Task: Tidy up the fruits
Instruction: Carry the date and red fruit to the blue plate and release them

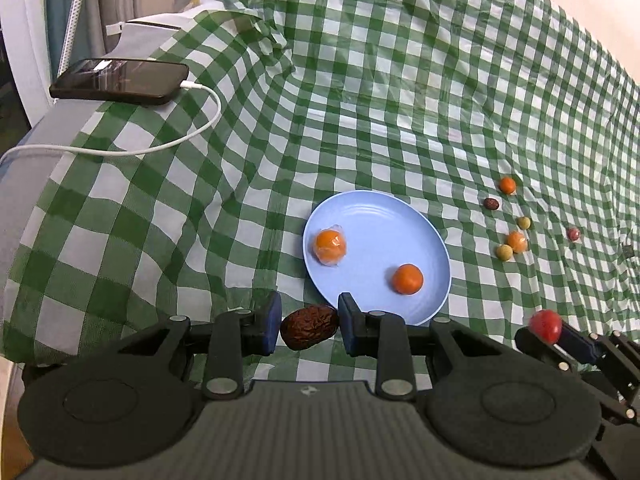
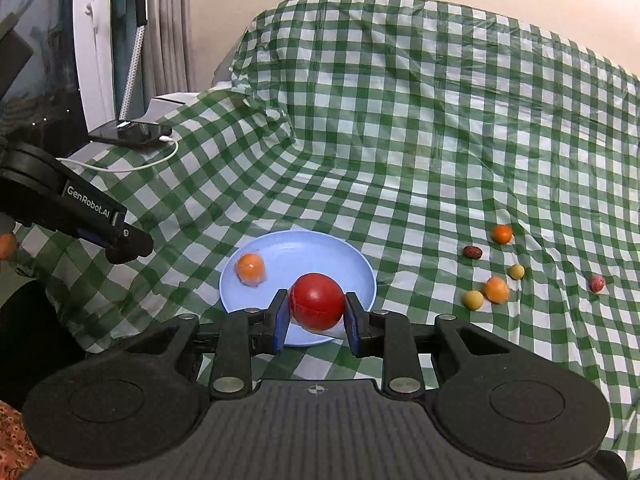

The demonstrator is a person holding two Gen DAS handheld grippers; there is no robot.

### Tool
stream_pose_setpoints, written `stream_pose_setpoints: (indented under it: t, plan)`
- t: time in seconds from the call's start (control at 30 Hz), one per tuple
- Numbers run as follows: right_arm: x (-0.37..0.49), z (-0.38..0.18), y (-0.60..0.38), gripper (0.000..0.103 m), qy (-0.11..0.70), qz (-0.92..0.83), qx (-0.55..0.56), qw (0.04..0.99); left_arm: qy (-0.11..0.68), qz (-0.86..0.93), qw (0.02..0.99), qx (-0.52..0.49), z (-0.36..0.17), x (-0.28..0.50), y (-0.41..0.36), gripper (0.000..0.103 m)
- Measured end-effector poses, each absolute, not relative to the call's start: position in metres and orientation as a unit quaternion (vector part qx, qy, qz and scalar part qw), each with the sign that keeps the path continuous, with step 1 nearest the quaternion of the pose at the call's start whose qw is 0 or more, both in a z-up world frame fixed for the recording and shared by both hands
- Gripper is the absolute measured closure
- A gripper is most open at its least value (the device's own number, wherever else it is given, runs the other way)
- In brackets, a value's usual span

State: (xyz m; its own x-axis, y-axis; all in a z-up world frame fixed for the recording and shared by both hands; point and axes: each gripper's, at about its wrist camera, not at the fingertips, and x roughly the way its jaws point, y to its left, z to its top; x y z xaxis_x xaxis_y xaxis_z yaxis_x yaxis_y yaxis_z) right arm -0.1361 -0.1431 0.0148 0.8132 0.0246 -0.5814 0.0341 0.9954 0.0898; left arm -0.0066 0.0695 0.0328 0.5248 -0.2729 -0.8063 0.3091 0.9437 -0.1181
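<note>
"genrobot.ai", seemingly, stands in white on the left tool's (image 2: 128,246) black side.

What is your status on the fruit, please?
Left gripper shut on date. Right gripper shut on tomato. Blue plate ahead, unobstructed.

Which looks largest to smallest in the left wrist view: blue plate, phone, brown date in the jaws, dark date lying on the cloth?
1. blue plate
2. phone
3. brown date, though it sits right at the camera, so its apparent size is inflated
4. dark date, tiny and far off; the two dates' true sizes cannot be compared.
</note>
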Motion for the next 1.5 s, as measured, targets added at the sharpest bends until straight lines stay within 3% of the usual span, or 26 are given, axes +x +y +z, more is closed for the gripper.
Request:
stream_pose_setpoints:
  t: [0.83, 1.5]
  plan:
    - [-0.118, 0.006, -0.145, 0.073, 0.315, -0.018, 0.034, 0.948, 0.457, -0.178, 0.872, 0.003, 0.030, 0.014, 0.059, 0.069]
    - [-0.026, -0.050, -0.156, 0.073, 0.385, -0.011, 0.038, 0.922, 0.498, -0.197, 0.843, 0.052, -0.041, 0.088, -0.009, 0.069]
